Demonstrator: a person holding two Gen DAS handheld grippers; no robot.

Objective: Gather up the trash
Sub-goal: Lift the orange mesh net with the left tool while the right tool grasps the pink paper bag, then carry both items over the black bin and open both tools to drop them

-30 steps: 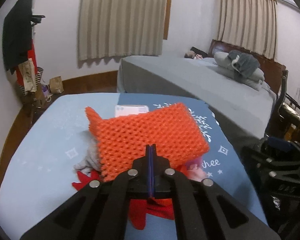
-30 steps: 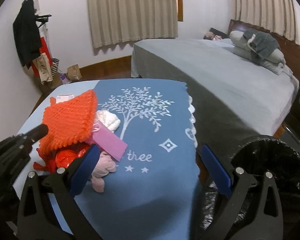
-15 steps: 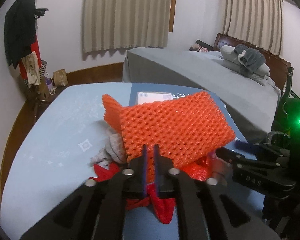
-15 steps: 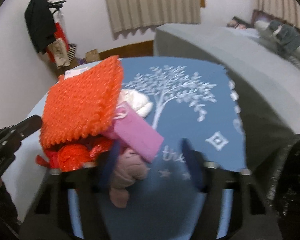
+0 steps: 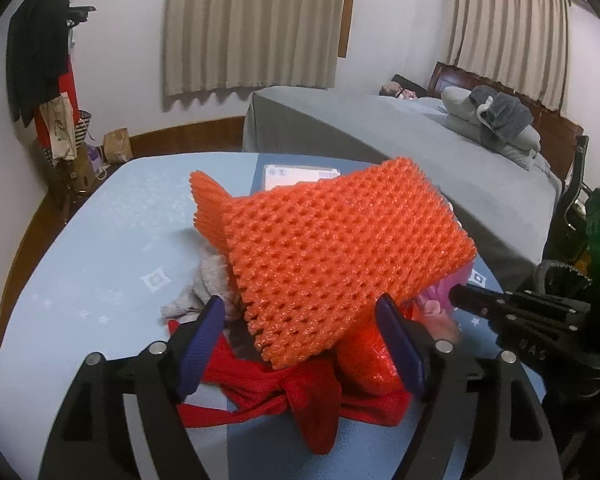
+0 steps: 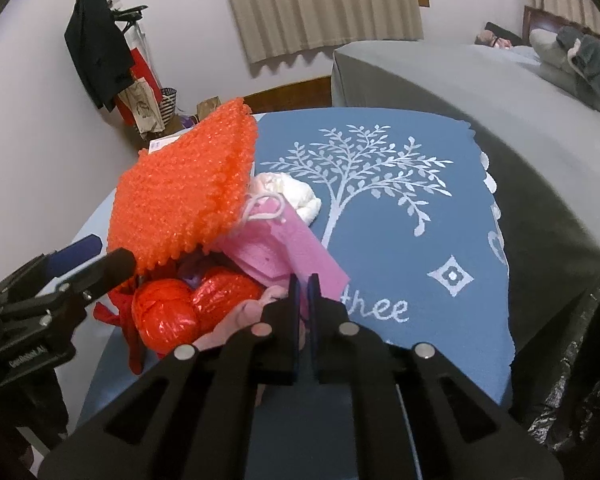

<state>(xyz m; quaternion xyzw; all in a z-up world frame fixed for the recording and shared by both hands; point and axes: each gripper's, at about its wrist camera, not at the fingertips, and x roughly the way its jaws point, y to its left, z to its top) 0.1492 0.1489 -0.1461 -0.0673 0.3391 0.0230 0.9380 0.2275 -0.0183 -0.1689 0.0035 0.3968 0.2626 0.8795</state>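
Note:
A pile of trash lies on the blue tablecloth (image 6: 420, 216). On top is an orange foam net (image 5: 332, 256), also in the right wrist view (image 6: 184, 192). Under it are red plastic bags (image 6: 188, 304), a pink paper bag (image 6: 284, 244), pale pink crumpled stuff (image 6: 240, 320), white tissue (image 6: 296, 192) and grey cloth (image 5: 204, 284). My left gripper (image 5: 300, 340) is open, its jaws on either side of the net's near edge. My right gripper (image 6: 303, 292) is shut on the pink paper bag's near corner.
A black trash bag (image 6: 580, 360) hangs at the table's right edge. A white packet (image 5: 300, 174) lies behind the pile. A grey bed (image 5: 400, 140) stands beyond, a coat rack (image 5: 40, 72) at the left wall.
My left gripper has opened and let go of the orange net, which rests on the pile. My right gripper has moved left to the pile and shut on the pink paper bag.

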